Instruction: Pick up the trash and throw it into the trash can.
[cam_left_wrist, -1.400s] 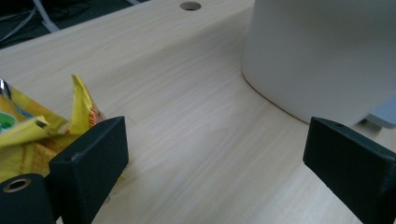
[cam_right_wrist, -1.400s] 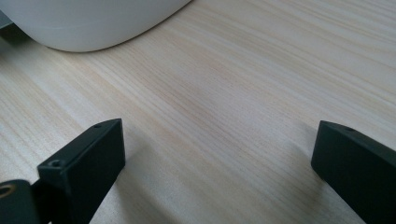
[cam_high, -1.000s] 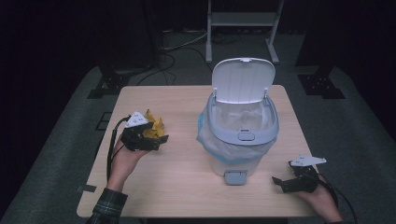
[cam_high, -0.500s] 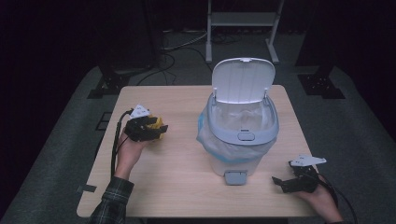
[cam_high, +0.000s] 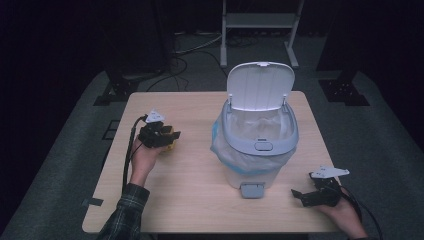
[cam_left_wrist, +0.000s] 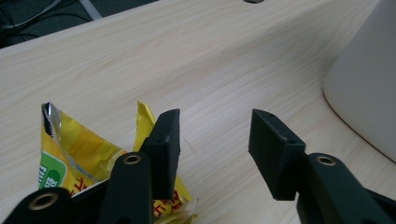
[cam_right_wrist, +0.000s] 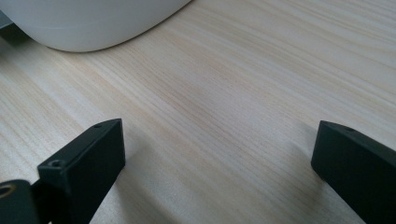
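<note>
crumpled yellow foil snack wrapper (cam_left_wrist: 70, 154) beside our left gripper (cam_left_wrist: 215, 140), jaws apart | right gripper (cam_right_wrist: 217, 154) open over pale wooden worktop (cam_high: 195, 175) | white lidded bin (cam_high: 257, 145) between

The table (cam_high: 190, 195) is pale wood-grain, smooth and matt. The bin (cam_high: 257, 142) at centre frame is smooth white and grey plastic with a thin, crinkled liner (cam_high: 220, 145). The wrapper (cam_left_wrist: 74, 154) at lower left is glossy yellow foil with a silvery inside. The gripper jaws look matt black plastic.
</note>
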